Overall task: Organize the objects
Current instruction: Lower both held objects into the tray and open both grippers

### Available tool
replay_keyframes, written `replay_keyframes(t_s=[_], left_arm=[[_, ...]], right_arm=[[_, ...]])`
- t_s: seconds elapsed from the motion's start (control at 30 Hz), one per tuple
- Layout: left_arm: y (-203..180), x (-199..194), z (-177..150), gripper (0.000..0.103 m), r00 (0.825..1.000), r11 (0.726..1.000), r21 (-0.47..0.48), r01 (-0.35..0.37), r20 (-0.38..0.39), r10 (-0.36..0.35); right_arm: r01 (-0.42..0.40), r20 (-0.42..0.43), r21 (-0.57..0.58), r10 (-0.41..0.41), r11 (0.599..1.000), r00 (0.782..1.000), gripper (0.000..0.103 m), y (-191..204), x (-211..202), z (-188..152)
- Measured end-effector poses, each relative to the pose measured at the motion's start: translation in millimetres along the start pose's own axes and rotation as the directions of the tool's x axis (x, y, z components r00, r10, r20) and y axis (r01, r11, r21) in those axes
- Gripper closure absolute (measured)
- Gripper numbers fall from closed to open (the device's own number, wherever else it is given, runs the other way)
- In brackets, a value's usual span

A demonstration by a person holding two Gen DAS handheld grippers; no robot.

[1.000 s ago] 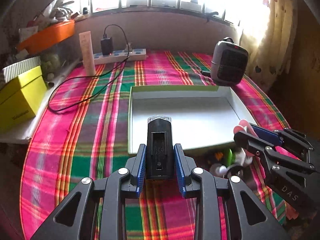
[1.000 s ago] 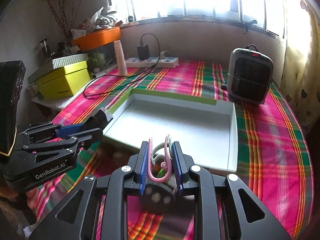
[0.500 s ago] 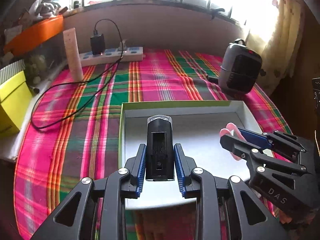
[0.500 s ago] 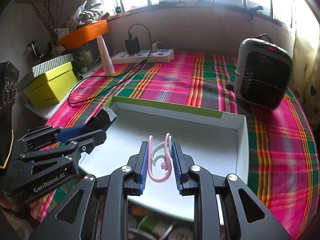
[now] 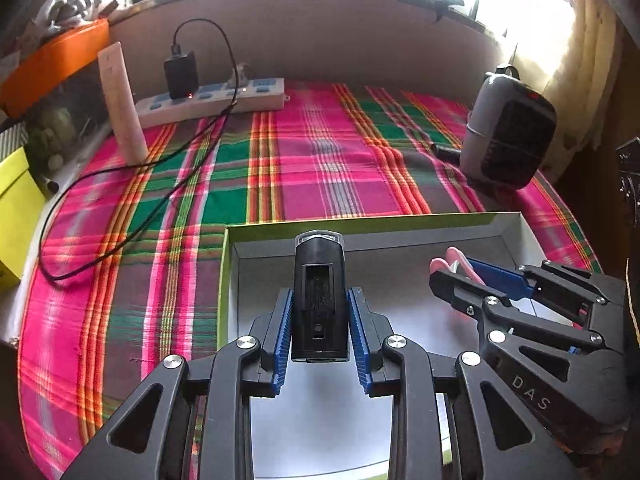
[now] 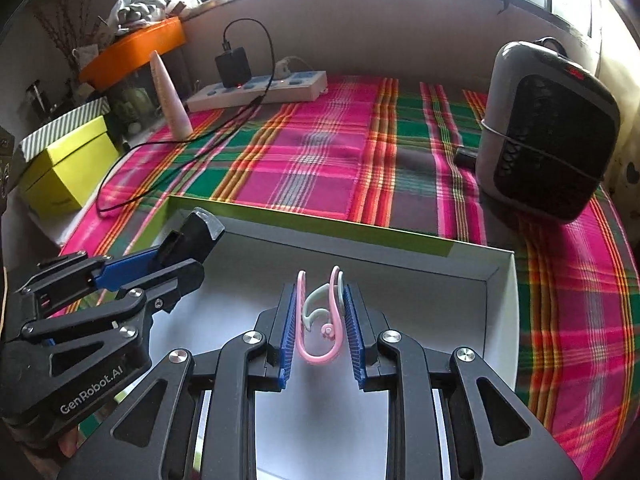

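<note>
My left gripper (image 5: 319, 308) is shut on a black bike light (image 5: 319, 296) with a clear lens at its tip, held over the left part of a shallow white tray with a green rim (image 5: 360, 222). My right gripper (image 6: 319, 312) is shut on pink and pale green plastic hooks (image 6: 320, 320), held over the middle of the same tray (image 6: 496, 300). In the left wrist view the right gripper (image 5: 460, 272) sits to the right with the pink hooks showing. In the right wrist view the left gripper (image 6: 180, 256) sits to the left with the light.
A grey heater (image 6: 548, 128) stands at the right on the plaid cloth. A power strip (image 6: 260, 88) with a black charger and trailing cable (image 5: 132, 184) lies at the back. A pink tube (image 6: 172, 96), yellow box (image 6: 68, 168) and orange bin (image 6: 132, 48) are at the left.
Both grippers have moved forward from the tray's near edge to over its inside, each still holding its object. Small items in front of the tray have dropped out of view.
</note>
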State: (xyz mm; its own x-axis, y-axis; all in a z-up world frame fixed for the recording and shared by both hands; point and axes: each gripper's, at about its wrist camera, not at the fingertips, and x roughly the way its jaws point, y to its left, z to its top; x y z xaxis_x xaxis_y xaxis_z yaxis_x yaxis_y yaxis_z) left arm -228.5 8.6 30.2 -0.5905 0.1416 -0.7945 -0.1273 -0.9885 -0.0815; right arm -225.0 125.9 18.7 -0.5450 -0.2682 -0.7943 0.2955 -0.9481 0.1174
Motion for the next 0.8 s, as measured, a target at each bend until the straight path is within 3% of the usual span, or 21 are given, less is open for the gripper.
replay_keyframes(t_s=[0.8], left_arm=[[-2.8,17.6,-1.5,0.078,0.999,0.999,0.023,-0.033,-0.028,0.034]], right_arm=[[0.035,-0.019,0.005,-0.035,0.999,0.999,0.079,-0.2,10.5,3.4]])
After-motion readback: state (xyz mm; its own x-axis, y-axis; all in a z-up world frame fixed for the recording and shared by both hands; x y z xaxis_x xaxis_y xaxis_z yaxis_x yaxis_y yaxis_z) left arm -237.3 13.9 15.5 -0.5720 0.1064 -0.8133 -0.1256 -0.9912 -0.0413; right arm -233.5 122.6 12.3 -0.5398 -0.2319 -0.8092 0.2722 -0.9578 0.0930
